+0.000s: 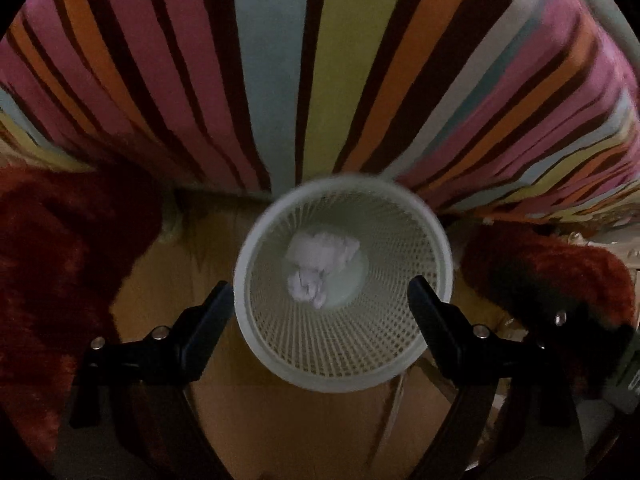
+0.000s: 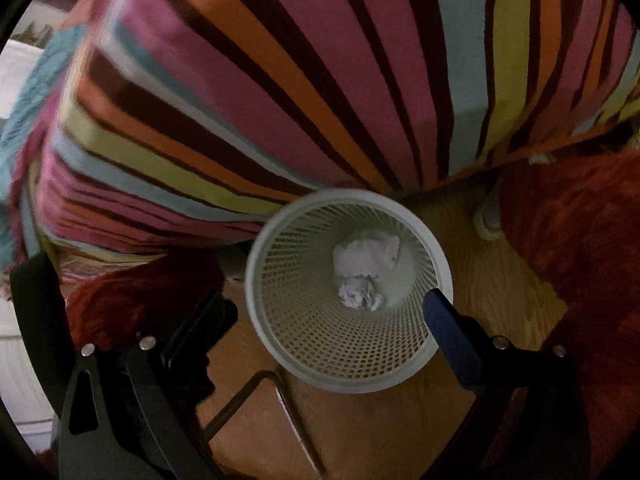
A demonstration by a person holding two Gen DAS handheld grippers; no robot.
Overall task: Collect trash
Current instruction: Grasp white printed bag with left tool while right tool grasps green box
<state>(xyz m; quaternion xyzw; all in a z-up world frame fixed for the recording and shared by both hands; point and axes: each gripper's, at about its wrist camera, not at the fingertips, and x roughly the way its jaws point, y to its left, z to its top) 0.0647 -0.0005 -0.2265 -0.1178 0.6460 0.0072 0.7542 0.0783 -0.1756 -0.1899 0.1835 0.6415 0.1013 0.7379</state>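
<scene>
A round white plastic wastebasket point(image 1: 344, 284) with lattice walls and a smooth thick rim stands on a wooden floor point(image 1: 280, 420) of warm, visible grain, close against the edge of a bed draped in a striped cover point(image 1: 280, 60) of pink, orange, pale blue, yellow-green and dark brown bands. Two crumpled balls of white paper point(image 1: 320, 270) lie touching each other on the basket's solid bottom, the larger one nearer the bed, both creased and irregular. The left gripper point(image 1: 320, 300) points down over the basket's mouth with its black, blocky jaws spread wide and nothing between the pads. The right gripper point(image 2: 332, 312) likewise hangs above the basket, jaws spread apart and empty, one finger black, the other blue point(image 2: 452, 340). Deep red shaggy rugs point(image 1: 52, 260) with a plush pile lie on the floor to either side of the basket.
</scene>
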